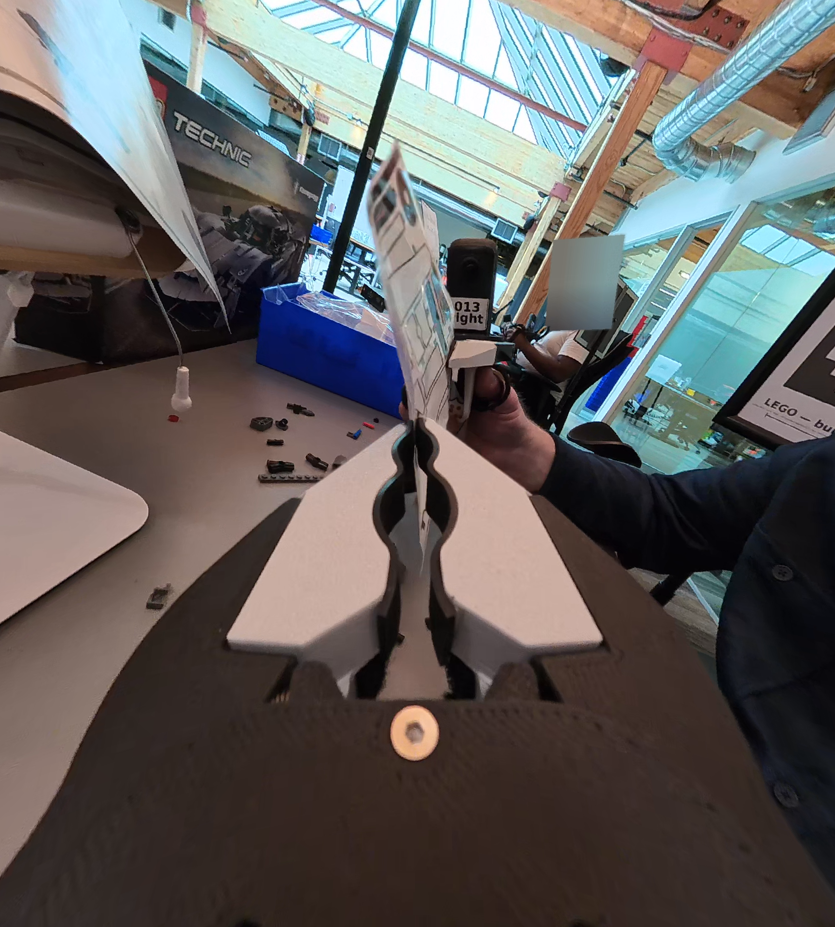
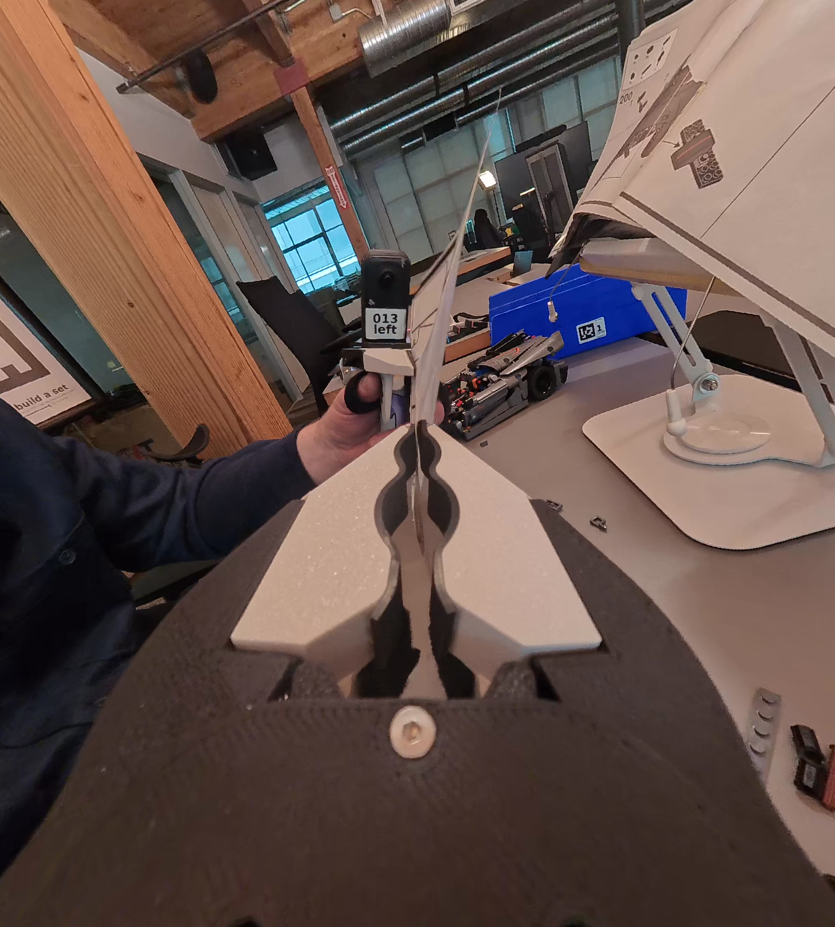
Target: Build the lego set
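Note:
A thin printed sheet (image 1: 408, 281), like a sticker sheet, stands upright in the air between both grippers. My left gripper (image 1: 415, 426) is shut on its lower edge. My right gripper (image 2: 419, 426) is shut on the same sheet (image 2: 443, 321), seen edge-on there. The two grippers face each other, each held in a hand with a dark sleeve. The right gripper's body (image 1: 470, 361) shows behind the sheet, and the left gripper's body (image 2: 385, 351) likewise. A partly built grey and black lego car (image 2: 500, 386) sits on the grey table beyond.
Loose dark lego pieces (image 1: 290, 451) lie on the table, with more (image 2: 816, 767) beside a grey plate (image 2: 764, 727). A blue bin (image 1: 325, 346) and the set's box (image 1: 235, 236) stand at the back. An open instruction book (image 2: 756, 175) rests on a white stand (image 2: 756, 491). My hands' fingertips stand some 11 centimetres from each other.

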Tool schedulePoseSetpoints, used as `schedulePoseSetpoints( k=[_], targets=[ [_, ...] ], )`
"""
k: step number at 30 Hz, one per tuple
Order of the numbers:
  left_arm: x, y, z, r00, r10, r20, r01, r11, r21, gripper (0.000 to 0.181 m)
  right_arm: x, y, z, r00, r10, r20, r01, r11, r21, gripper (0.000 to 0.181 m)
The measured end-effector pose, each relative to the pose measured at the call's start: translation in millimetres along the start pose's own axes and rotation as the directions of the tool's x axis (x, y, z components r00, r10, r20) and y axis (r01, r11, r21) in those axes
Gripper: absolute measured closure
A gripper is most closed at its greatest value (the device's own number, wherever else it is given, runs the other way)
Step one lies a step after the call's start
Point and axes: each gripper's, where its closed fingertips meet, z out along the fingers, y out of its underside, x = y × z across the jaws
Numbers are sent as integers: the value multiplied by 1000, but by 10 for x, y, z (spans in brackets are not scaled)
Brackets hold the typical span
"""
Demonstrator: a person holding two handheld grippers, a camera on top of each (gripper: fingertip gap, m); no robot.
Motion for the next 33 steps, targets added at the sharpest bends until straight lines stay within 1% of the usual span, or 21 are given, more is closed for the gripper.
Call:
schedulePoseSetpoints(
  k=[8, 18, 29, 31, 33],
  targets=[
    [78, 84, 61, 999, 21, -43, -23, 999, -47, 181, 4, 4, -2, 1000, 0, 0, 0, 1000, -1, 181],
    [67, 86, 56, 999, 31, -28, -32, 998, -54, 181, 1, -1, -6, 1000, -8, -4, 8, 1000, -3, 181],
    [148, -130, -96, 994, 108, 6, -108, 994, -10, 181, -14, -52, -36, 999, -45, -21, 46, 999, 8, 181],
    [115, -162, -128, 991, 129, 41, -129, 992, -8, 179, -24, -66, -40, 998, -57, -24, 57, 998, 12, 181],
    [107, -259, -193, 984, 162, 78, -164, 986, 27, 175, -39, -90, -48, 997, -70, -27, 71, 997, 19, 181]
  ],
)
